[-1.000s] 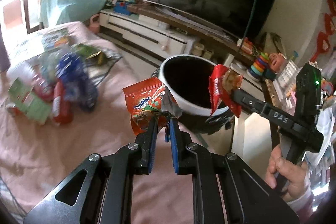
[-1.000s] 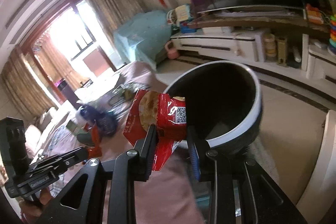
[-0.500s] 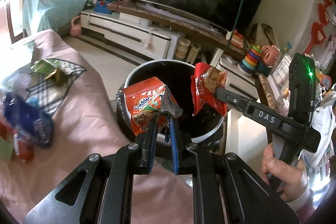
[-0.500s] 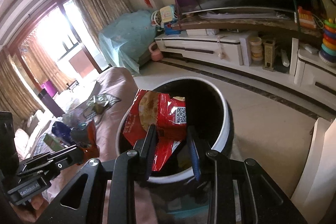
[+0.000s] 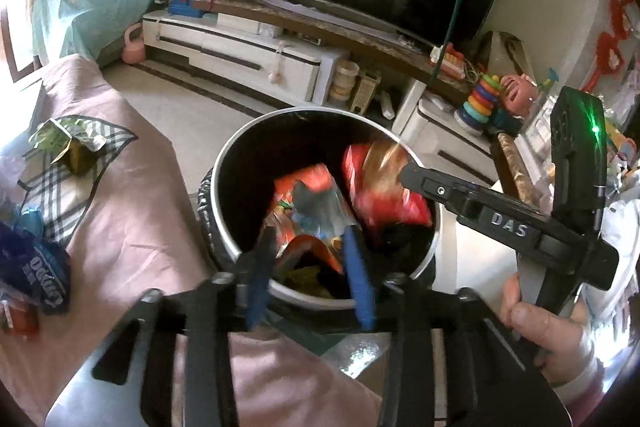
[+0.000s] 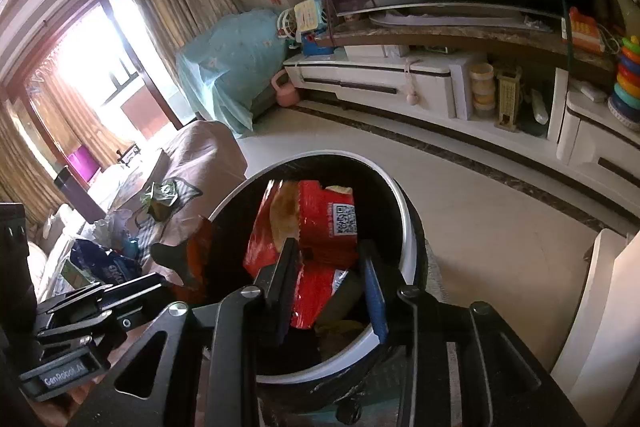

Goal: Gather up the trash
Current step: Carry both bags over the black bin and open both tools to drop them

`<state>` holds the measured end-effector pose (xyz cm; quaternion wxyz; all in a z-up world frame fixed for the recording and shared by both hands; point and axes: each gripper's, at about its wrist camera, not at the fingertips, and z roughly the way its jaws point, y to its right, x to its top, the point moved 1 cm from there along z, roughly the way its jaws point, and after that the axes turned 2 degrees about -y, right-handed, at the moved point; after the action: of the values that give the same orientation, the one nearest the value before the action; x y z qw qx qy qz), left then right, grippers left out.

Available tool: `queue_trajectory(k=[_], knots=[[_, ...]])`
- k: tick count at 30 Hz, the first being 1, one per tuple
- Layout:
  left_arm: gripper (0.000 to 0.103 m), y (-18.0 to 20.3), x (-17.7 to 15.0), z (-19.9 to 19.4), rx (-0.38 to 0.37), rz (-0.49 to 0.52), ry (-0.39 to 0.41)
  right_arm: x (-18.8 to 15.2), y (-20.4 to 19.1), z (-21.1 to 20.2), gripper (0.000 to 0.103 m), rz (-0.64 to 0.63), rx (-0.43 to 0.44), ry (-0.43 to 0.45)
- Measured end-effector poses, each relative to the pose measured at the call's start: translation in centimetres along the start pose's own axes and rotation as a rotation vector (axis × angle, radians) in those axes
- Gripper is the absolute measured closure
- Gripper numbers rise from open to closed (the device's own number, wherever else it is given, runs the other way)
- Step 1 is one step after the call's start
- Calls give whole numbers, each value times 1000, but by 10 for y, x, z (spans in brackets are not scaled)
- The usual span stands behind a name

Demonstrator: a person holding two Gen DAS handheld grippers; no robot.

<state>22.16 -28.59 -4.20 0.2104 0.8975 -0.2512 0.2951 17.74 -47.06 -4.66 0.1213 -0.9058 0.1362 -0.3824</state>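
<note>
A round black trash bin with a white rim (image 5: pixel 224 163) (image 6: pixel 404 223) stands beside the pink-covered table. My left gripper (image 5: pixel 310 259) is open above the bin; an orange snack wrapper (image 5: pixel 308 207) hangs loose between its spread fingers. My right gripper (image 6: pixel 328 267) is open over the bin too, and a red snack wrapper (image 6: pixel 320 223) sits between its fingers, touching only the left one. In the left wrist view the red wrapper (image 5: pixel 380 195) is blurred beside the right gripper's fingertips (image 5: pixel 416 179).
More trash lies on the pink cloth (image 5: pixel 132 211): a blue packet (image 5: pixel 44 267), a green crumpled wrapper (image 5: pixel 68 143) on a checked cloth. A TV cabinet (image 5: pixel 248 55) and toys (image 5: pixel 480 99) stand behind the bin. A white chair (image 6: pixel 600 307) is at the right.
Both grippers moved over the bin and lower. Both have opened, and the orange and red wrappers have slipped down toward the bin.
</note>
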Motion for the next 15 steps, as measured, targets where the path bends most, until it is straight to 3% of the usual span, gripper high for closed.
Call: queue_trajectory(k=[2,5,8,10,15], knots=[[59,-4,-2,-3,4,-8,3,-1,1,-1,48,7,8,1],[46,-11,-10,-11,15,-27,10,-2,0,-6,44,15,28,18],[36,-20,-20,-23,41,-42,24,-5,-5,-14,22,21,51,43],[36,-27,-30,-34,50,-59,38,-9,-13,-19,5,26,83,58],[31,-46,-52,-61,99,-97,70,-23,-37,-28,3,0,117,83]])
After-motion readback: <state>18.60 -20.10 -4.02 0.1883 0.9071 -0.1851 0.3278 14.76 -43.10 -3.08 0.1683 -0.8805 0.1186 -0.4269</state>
